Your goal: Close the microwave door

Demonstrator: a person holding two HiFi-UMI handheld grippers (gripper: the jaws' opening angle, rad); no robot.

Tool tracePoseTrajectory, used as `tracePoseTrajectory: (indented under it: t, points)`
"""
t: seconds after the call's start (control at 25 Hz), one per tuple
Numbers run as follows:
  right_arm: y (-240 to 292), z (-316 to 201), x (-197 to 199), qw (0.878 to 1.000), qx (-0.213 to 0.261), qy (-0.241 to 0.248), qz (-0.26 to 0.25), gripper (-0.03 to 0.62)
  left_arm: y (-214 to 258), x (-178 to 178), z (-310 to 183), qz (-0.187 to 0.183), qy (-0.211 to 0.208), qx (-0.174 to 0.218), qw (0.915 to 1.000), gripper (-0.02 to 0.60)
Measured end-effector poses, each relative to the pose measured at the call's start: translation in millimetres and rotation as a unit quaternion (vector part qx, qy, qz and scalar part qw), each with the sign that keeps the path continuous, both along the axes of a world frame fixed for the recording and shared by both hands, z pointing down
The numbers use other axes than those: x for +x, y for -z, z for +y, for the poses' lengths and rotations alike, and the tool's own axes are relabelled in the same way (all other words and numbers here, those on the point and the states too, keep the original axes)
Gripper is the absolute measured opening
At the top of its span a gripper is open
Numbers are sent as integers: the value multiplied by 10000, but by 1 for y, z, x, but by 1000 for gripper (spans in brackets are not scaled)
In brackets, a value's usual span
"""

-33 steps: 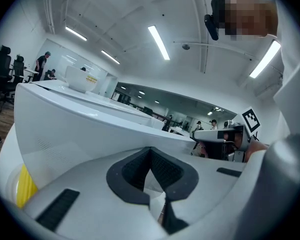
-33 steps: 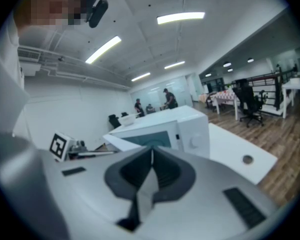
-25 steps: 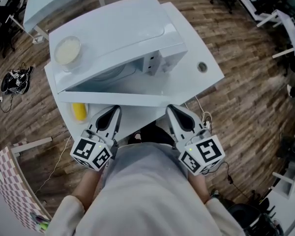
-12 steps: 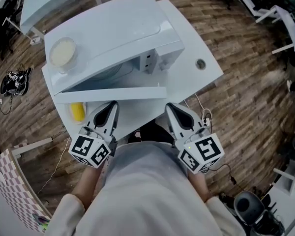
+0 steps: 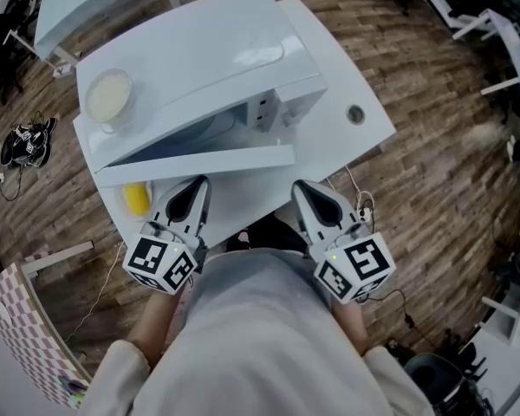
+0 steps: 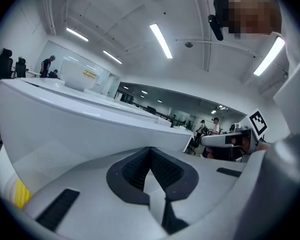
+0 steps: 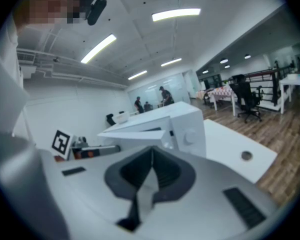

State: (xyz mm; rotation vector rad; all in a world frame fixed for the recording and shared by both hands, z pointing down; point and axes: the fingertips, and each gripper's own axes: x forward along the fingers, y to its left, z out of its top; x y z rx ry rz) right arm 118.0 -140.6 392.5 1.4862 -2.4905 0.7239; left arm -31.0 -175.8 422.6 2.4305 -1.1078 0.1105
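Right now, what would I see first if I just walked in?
A big white microwave on the white table, with its door standing open towards the person. A pale bowl sits on top at its left. The left gripper and right gripper are shut and empty, a yellow thing beside the left one.

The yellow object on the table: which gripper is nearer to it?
Left. The left gripper sits close beside the yellow object, apart from it; the right gripper is farther off, on the left gripper's other side.
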Motion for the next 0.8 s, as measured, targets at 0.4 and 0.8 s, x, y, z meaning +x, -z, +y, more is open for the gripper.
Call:
tracePoseTrajectory:
  t: [0.4, 0.8]
  points:
    - [-1, -10, -3, 10000, -55, 51, 9, 23, -4, -2, -11, 23, 45, -84, 10000, 18]
    - [-4, -25, -5, 9998, -102, 146, 16, 23, -8, -3, -22, 47, 134, -154, 9998, 18]
